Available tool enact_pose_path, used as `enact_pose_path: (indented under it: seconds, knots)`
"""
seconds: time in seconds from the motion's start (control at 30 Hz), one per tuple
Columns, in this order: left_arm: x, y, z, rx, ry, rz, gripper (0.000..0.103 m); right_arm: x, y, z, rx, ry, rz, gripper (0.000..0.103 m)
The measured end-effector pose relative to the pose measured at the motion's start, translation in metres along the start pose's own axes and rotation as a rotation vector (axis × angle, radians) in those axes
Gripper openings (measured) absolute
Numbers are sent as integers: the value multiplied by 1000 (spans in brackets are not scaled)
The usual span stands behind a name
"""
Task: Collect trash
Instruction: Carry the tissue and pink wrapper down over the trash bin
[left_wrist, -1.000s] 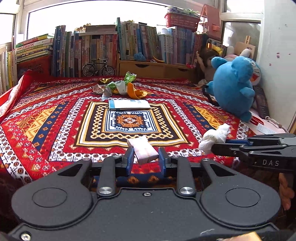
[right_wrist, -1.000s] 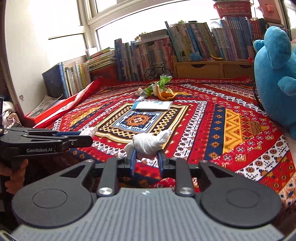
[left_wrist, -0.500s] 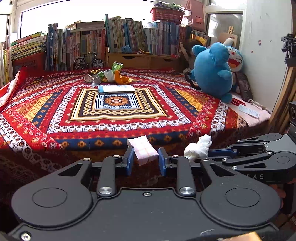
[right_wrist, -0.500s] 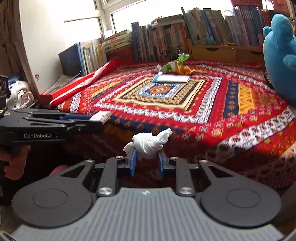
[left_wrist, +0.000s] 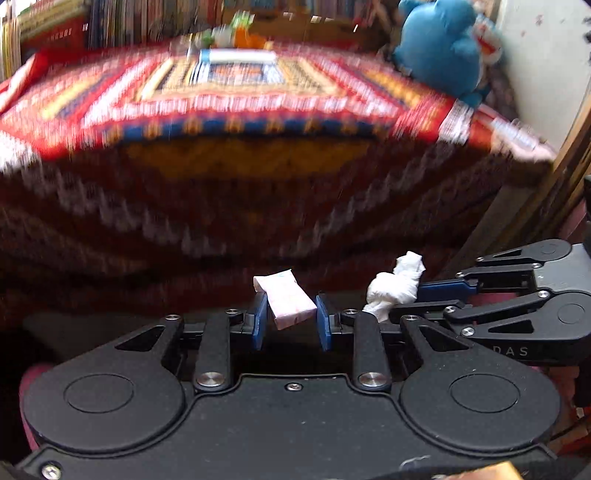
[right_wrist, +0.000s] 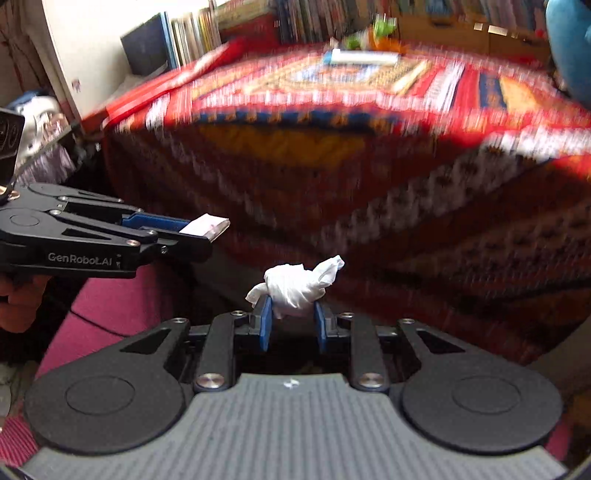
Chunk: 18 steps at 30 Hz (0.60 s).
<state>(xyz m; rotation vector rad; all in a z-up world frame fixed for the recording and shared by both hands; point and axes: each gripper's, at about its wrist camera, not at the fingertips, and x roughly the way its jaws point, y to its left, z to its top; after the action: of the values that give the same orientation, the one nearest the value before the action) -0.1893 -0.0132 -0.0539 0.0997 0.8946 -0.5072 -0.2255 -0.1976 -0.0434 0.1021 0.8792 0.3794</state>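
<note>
My left gripper (left_wrist: 289, 318) is shut on a small pale pink tissue packet (left_wrist: 286, 298), which sticks up between the blue pads. My right gripper (right_wrist: 291, 319) is shut on a crumpled white tissue wad (right_wrist: 295, 284). Each gripper shows in the other's view: the right gripper (left_wrist: 428, 291) with its white wad (left_wrist: 395, 286) at the right, the left gripper (right_wrist: 201, 232) with the packet (right_wrist: 207, 226) at the left. Both hang in front of the bed's draped side, below the red patterned bedspread (left_wrist: 229, 99). More litter (left_wrist: 236, 31) lies blurred at the bed's far side.
A blue plush toy (left_wrist: 439, 48) sits at the bed's right, against a white wall (left_wrist: 546, 74). Books (right_wrist: 199, 33) line the back. A pink surface (right_wrist: 110, 306) lies low at the left in the right wrist view. A hand (right_wrist: 16, 295) holds the left gripper.
Both grippers have drawn back from the bed top and sunk below its edge, tilting downward. The bedspread's hanging side now fills the views. Both still grip their tissue items.
</note>
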Motion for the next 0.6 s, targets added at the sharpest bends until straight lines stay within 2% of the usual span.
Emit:
enact_pose_path:
  seconds: [0.17, 0.33, 0.4, 0.5, 0.6]
  knots:
    - [34, 8, -17, -58, 130, -9, 26, 24, -3, -17, 22, 90, 4, 30]
    - [68, 13, -34, -55, 200, 2, 26, 47, -5, -30, 19, 150, 14, 30]
    - [90, 15, -43, -62, 234, 35, 26, 60, -8, -35, 23, 179, 15, 30]
    - [121, 22, -55, -124, 309, 56, 26, 81, -17, -46, 98, 227, 34, 30]
    - [137, 26, -64, -161, 348, 50, 26, 95, -20, -55, 128, 263, 29, 30]
